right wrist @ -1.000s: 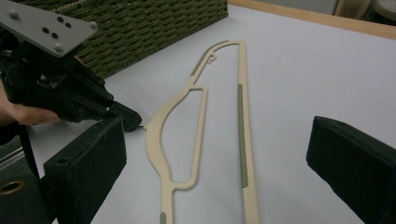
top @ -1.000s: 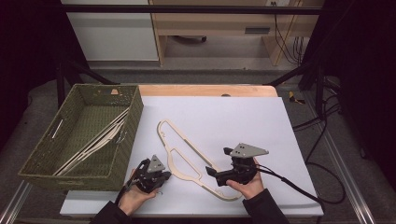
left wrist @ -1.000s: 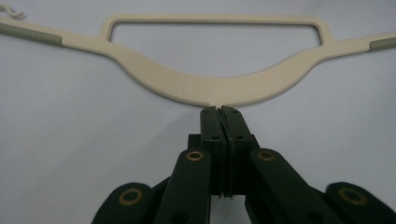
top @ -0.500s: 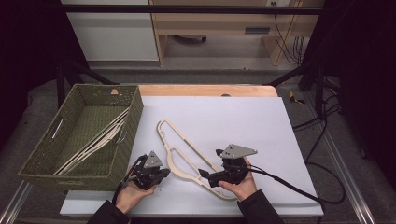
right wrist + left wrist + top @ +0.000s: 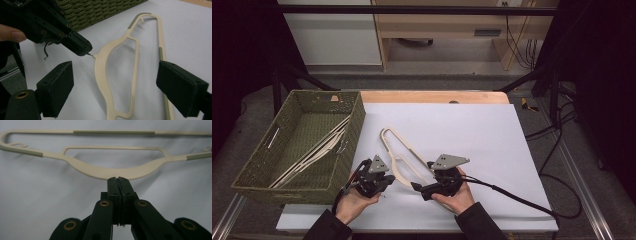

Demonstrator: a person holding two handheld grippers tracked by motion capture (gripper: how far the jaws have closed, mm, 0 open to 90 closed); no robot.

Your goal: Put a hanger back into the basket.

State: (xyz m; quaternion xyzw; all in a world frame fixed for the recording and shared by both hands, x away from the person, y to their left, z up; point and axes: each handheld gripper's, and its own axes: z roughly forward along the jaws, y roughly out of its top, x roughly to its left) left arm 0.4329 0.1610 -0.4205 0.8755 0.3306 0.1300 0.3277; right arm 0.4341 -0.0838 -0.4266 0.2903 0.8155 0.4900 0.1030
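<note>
No text, label, brand, number or sign can be read in any of the views. A small pale tag (image 5: 334,98) is seen on the far wall of the woven basket (image 5: 259,165), possibly a label, but nothing on it can be made out.

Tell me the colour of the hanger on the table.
Cream hanger, with grey-green ribbed grip strips; clearest in the left gripper view.

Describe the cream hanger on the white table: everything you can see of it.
The hanger is cream plastic, flat, with grey-green ribbed grip strips on its shoulders and bottom bar, and small notch hooks near its ends. Its thin metal hook is pinched in the shut jaws of the left gripper. The right gripper has been closing, jaws wide either side, not touching.
</note>
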